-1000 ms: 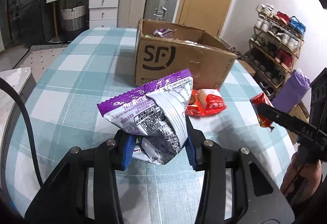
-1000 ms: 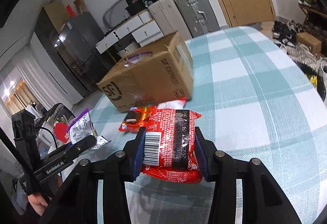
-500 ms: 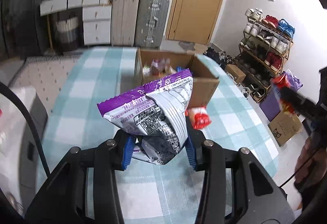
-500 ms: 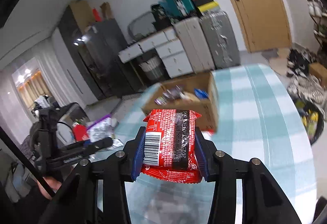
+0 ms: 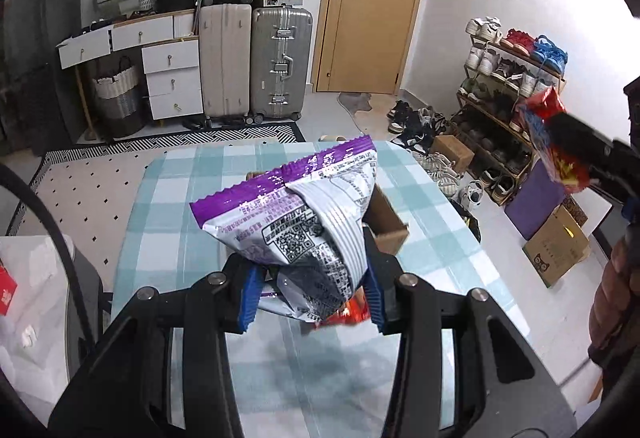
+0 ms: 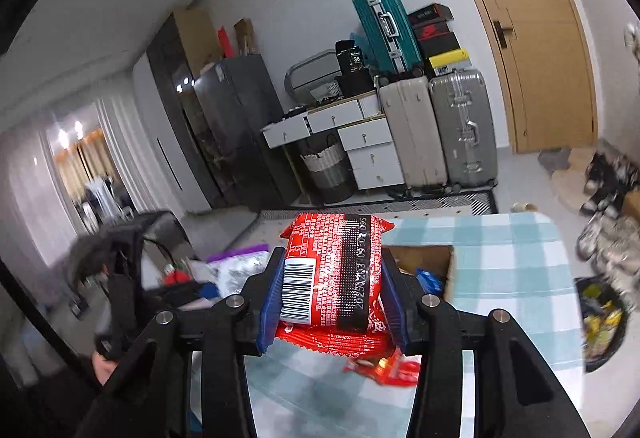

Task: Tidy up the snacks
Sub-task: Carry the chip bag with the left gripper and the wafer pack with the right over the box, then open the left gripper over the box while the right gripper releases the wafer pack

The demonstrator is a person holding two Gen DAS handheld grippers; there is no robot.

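The left gripper (image 5: 310, 294) is squeezing the purple bag (image 5: 296, 222); the right gripper (image 6: 332, 302) is pinching the red pack (image 6: 332, 274). Both should be carried over the far box (image 6: 436, 262) before letting go.

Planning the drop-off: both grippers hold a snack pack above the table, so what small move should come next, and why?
Probably carry the red pack in the right gripper forward over the open box before letting go. The box lies ahead, below the pack, with snacks already inside, and the left gripper likewise holds its purple pack.
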